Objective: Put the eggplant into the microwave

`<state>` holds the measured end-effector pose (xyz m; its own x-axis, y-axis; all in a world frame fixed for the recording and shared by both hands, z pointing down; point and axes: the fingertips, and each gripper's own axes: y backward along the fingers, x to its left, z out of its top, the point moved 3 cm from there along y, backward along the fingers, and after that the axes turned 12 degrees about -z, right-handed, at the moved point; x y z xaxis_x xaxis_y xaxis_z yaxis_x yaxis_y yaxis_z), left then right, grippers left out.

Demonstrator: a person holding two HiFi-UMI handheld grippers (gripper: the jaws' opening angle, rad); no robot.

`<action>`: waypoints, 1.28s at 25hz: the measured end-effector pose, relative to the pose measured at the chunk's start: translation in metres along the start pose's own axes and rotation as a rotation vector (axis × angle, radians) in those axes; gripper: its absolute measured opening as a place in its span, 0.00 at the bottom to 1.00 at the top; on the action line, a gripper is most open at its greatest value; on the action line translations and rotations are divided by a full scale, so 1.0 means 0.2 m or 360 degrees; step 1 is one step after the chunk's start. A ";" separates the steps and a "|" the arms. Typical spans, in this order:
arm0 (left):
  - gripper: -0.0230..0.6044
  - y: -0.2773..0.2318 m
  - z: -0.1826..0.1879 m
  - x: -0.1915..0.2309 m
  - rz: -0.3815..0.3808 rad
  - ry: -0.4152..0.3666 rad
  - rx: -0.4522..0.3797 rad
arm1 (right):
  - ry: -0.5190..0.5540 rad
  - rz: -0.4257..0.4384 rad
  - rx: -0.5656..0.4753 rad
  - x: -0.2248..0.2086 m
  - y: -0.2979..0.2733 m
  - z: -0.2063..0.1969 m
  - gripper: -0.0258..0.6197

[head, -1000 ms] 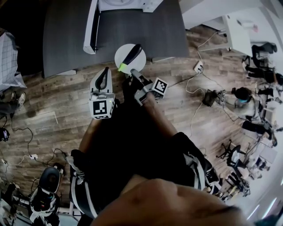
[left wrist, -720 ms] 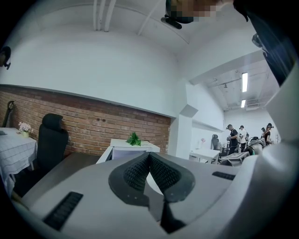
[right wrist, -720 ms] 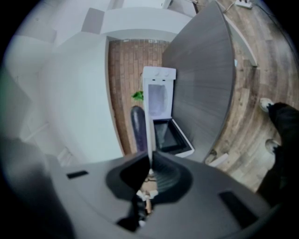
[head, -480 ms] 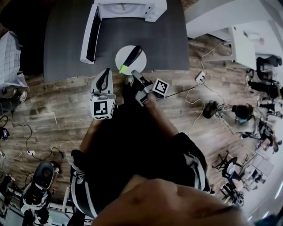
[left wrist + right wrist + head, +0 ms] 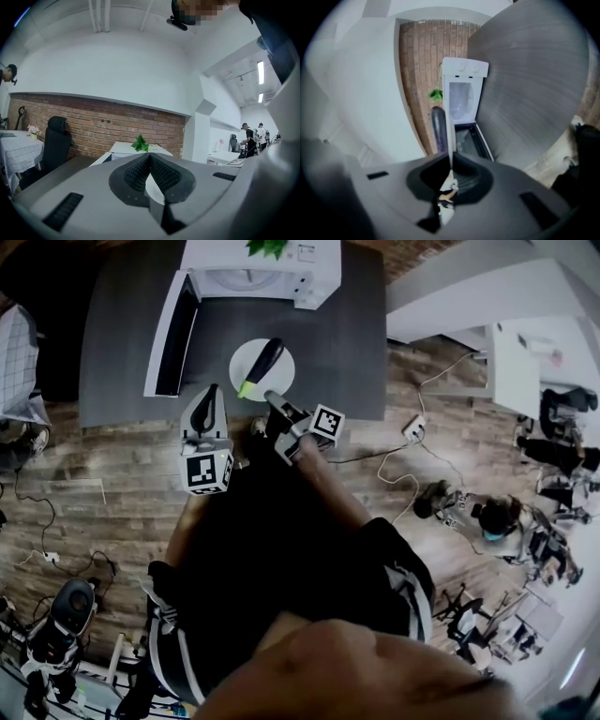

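Note:
A dark eggplant [image 5: 262, 362] with a green stem lies on a round white plate [image 5: 279, 374]. My right gripper [image 5: 272, 397] is shut on the plate's near rim and holds it over the grey table [image 5: 347, 343]. In the right gripper view the plate [image 5: 449, 133] shows edge-on as a thin white line between the jaws, with the eggplant [image 5: 438, 129] to its left. The white microwave [image 5: 258, 273] stands at the table's back with its door [image 5: 169, 334] swung open to the left. My left gripper [image 5: 212, 395] is shut with nothing in it, just left of the plate.
A small green plant [image 5: 139, 143] sits on top of the microwave [image 5: 126, 150], before a brick wall. A black office chair [image 5: 54, 140] stands at the left. Cables and a power strip [image 5: 412, 427] lie on the wooden floor to the right. People sit at desks far right.
Both grippers and the plate with the eggplant have moved forward over the table toward the microwave. More of the microwave and its open door has come into view.

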<state>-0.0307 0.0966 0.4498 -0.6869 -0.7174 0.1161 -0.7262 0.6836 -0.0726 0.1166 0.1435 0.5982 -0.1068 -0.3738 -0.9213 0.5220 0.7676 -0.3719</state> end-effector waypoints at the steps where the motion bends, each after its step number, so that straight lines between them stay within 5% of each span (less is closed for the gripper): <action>1: 0.09 -0.03 0.01 -0.01 0.0019 0.0002 -0.0011 | 0.0004 -0.0006 0.0017 0.00 -0.01 0.04 0.10; 14: 0.09 -0.19 0.07 0.04 0.0198 -0.0015 -0.0049 | 0.0037 -0.0035 0.0146 0.01 -0.15 0.32 0.10; 32: 0.09 -0.37 0.09 0.38 0.0163 -0.0015 -0.0041 | 0.0054 -0.0015 0.0180 0.12 -0.48 0.41 0.10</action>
<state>-0.0297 -0.0105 0.4457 -0.7578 -0.6447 0.1003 -0.6514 0.7565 -0.0582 0.1325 0.0182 0.6203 -0.1396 -0.3613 -0.9219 0.6129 0.6998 -0.3671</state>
